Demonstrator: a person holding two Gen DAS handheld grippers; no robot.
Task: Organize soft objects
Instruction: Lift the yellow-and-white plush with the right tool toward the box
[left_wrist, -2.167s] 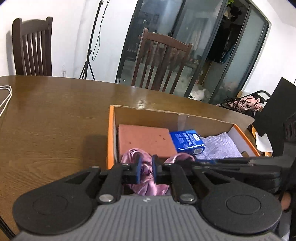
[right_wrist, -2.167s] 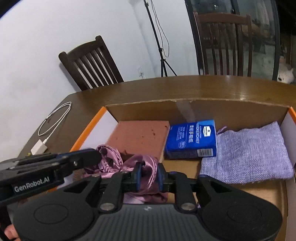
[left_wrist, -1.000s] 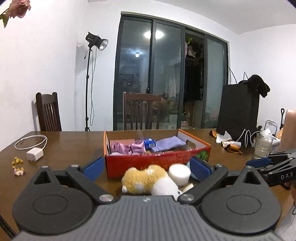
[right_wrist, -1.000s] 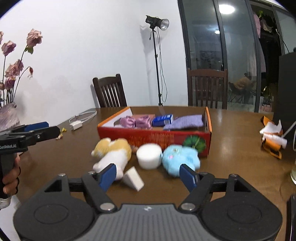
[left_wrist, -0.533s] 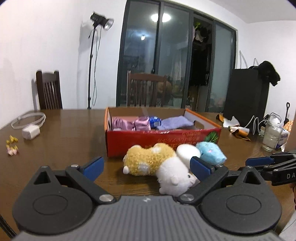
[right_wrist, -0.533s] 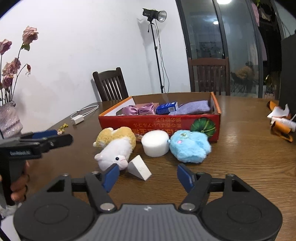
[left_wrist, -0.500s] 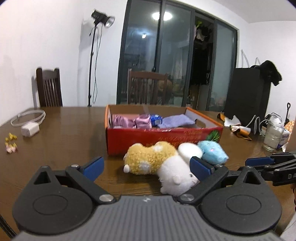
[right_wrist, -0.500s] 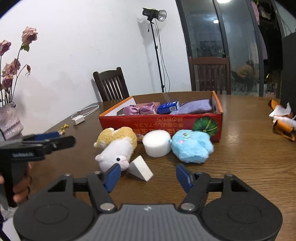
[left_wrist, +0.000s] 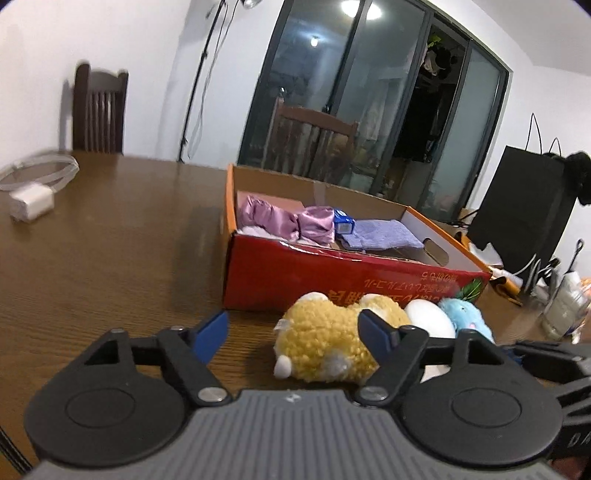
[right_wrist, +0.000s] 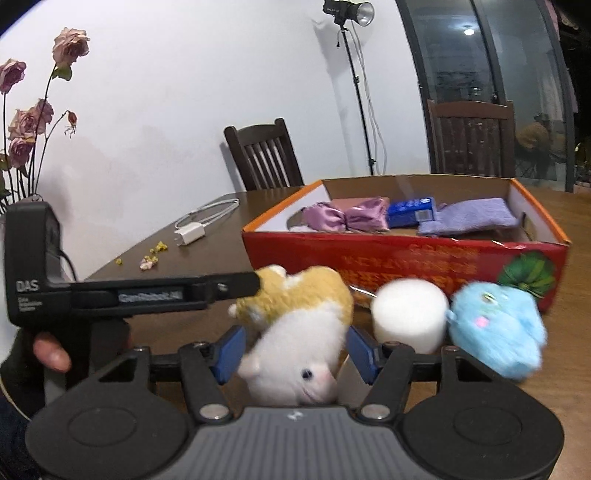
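A yellow-and-white plush hamster (left_wrist: 328, 343) (right_wrist: 295, 325) lies on the wooden table in front of the red cardboard box (left_wrist: 332, 280) (right_wrist: 406, 258). My left gripper (left_wrist: 291, 332) is open, its jaws on either side of the yellow end. My right gripper (right_wrist: 293, 354) is open, its jaws on either side of the white head. Neither grips the plush. A white foam cylinder (right_wrist: 408, 314) and a blue plush (right_wrist: 495, 332) lie to the right. The box holds a purple satin cloth (right_wrist: 343, 218), a blue packet (right_wrist: 412, 210) and a lilac cloth (right_wrist: 469, 216).
A white charger with its cable (left_wrist: 33, 199) (right_wrist: 192, 232) and small flower bits (right_wrist: 153, 256) lie on the table to the left. Dark chairs (right_wrist: 266, 155) stand behind the table. Bottles and clutter (left_wrist: 565, 306) are at the right edge. Dried roses (right_wrist: 33, 110) stand at the left.
Both grippers have moved forward and down to the plush hamster; each now has it between open jaws. The left gripper's body now crosses the right wrist view.
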